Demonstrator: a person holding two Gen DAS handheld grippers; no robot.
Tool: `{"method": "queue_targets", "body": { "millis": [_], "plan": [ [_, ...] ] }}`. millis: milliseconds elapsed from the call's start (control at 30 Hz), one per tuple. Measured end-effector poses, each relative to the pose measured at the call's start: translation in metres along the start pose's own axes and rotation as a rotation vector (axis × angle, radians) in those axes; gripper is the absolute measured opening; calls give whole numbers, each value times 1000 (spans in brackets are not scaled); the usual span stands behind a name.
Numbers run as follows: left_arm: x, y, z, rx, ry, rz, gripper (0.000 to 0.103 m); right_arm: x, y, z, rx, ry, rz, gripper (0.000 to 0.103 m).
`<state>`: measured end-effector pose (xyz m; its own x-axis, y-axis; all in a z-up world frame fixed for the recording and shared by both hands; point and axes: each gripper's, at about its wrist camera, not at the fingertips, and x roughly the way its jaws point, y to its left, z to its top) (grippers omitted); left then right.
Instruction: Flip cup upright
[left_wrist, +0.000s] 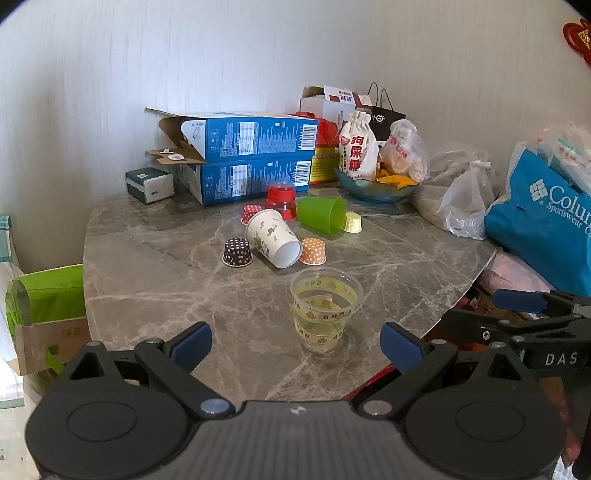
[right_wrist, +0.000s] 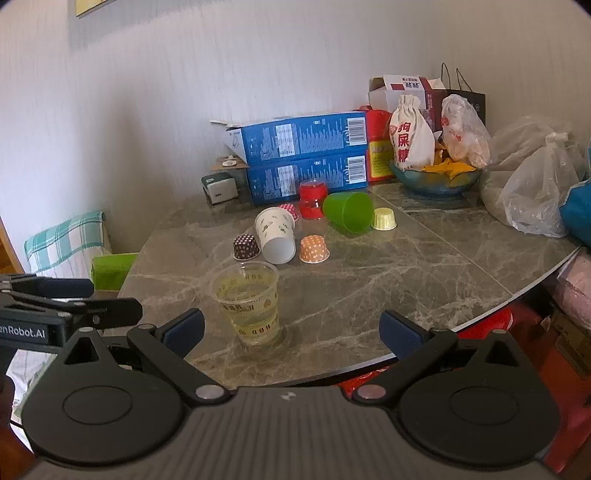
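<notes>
A clear plastic cup (left_wrist: 325, 308) with printed bands stands upright near the table's front edge; it also shows in the right wrist view (right_wrist: 248, 304). A white paper cup (left_wrist: 274, 238) (right_wrist: 276, 234) lies on its side, mouth toward me. A green cup (left_wrist: 321, 215) (right_wrist: 349, 211) lies on its side behind it. My left gripper (left_wrist: 295, 347) is open and empty, just short of the clear cup. My right gripper (right_wrist: 291, 332) is open and empty, the clear cup just ahead of its left finger.
Small paper baking cups stand upside down around the fallen cups: dark (left_wrist: 237, 252), orange (left_wrist: 314, 251), yellow (left_wrist: 352, 222), red (left_wrist: 251, 213). A red jar (left_wrist: 280, 201), blue boxes (left_wrist: 243, 158), a bowl (left_wrist: 376, 186) and bags (left_wrist: 543, 214) crowd the back and right. The table edge (right_wrist: 517, 295) curves at right.
</notes>
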<state>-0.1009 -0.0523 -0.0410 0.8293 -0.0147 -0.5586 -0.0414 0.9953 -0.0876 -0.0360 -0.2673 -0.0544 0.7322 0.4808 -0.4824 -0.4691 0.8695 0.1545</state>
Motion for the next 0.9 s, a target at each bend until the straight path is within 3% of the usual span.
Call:
{"method": "queue_targets", "body": {
  "millis": [900],
  "plan": [
    [-1, -2, -4, 11, -9, -2, 99, 0, 0, 2, -9, -10, -4, 102]
  ]
}}
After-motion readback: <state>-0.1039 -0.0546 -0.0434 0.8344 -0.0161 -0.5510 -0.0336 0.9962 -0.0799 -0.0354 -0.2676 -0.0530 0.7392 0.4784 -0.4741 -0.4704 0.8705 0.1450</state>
